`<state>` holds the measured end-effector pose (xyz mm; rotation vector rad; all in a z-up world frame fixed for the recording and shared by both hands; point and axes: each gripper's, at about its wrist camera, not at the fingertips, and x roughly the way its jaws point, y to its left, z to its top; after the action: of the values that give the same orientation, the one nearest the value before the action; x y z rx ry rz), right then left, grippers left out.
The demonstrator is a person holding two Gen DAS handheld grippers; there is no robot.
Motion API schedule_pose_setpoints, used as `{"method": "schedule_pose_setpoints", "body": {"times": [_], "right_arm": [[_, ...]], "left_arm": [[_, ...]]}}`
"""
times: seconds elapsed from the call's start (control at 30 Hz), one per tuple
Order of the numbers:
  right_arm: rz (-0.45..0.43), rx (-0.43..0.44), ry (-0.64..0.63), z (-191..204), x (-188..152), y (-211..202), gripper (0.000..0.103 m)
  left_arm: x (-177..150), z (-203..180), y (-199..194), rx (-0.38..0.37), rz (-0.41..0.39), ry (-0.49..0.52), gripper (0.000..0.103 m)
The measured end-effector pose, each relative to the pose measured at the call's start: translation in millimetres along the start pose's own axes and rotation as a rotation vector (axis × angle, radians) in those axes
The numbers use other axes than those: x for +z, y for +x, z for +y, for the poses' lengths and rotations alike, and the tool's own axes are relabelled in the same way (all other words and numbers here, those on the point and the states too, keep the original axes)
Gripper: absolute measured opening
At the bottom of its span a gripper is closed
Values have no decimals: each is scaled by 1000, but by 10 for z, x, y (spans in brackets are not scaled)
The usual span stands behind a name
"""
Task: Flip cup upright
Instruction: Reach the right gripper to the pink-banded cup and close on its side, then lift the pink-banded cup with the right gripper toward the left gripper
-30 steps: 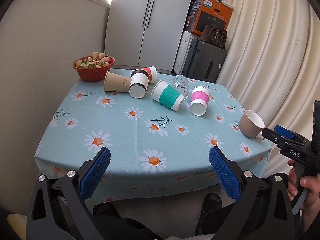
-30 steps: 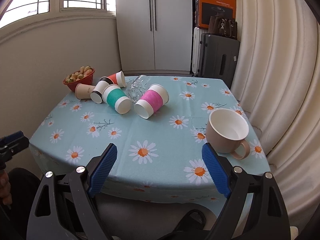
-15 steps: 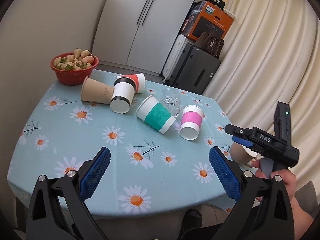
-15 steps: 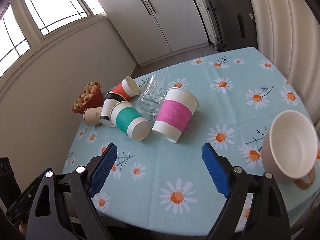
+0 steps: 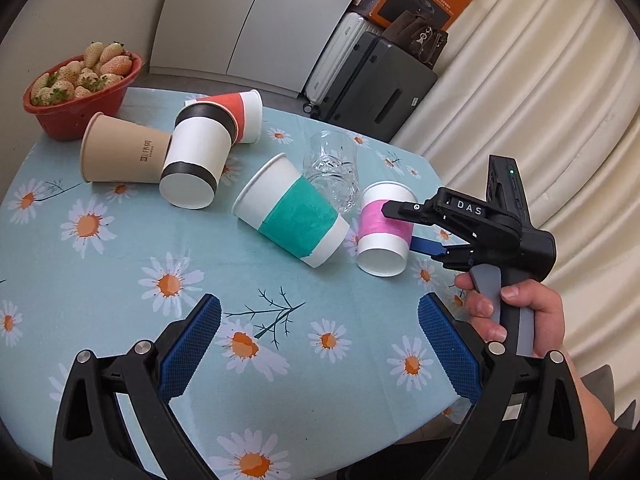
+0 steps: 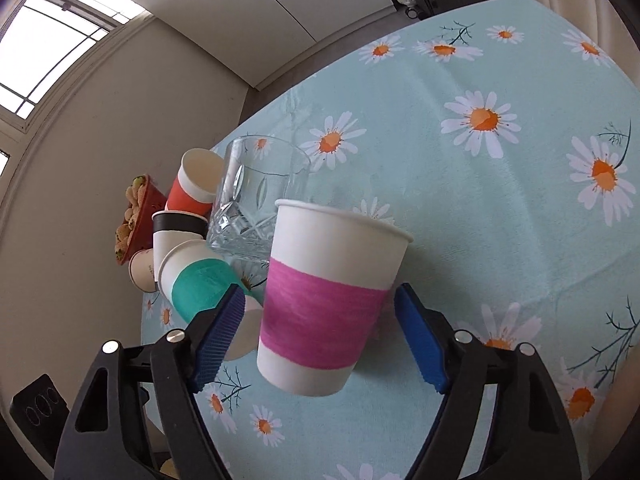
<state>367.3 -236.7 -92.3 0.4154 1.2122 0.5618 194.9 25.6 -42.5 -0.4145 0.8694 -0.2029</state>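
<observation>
On the daisy tablecloth [image 6: 460, 208], the pink-banded cup [image 6: 324, 312] lies between the right gripper's [image 6: 320, 336] spread jaws.

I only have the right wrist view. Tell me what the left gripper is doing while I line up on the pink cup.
Observer: The left gripper is open with nothing between its fingers, above the near part of the table.
Operator: Report how the pink cup sits from that side.
Observer: The pink cup lies on its side on the cloth, base towards the left camera, with the right gripper open around it.
Operator: Name what is beside the black-banded cup.
Observer: A brown paper cup lies on its side, its mouth facing away from the black-banded cup.
</observation>
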Motion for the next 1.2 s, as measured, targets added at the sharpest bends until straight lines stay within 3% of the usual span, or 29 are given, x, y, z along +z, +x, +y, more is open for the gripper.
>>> {"method": "schedule_pose_setpoints", "body": {"times": [0.1, 0.4, 0.8, 1.2], "right_arm": [[33, 13, 30, -59, 29, 114, 67], [55, 60, 52, -55, -53, -26, 65], [176, 154, -79, 434, -732, -238, 65], [275, 90, -150, 471, -1175, -132, 65]], "left_arm": [[30, 8, 90, 0, 23, -4, 96], [-30, -24, 104, 2, 40, 4, 96], [-218, -48, -181, -7, 24, -25, 97], [-503, -3, -413, -57, 34, -102, 96]]}}
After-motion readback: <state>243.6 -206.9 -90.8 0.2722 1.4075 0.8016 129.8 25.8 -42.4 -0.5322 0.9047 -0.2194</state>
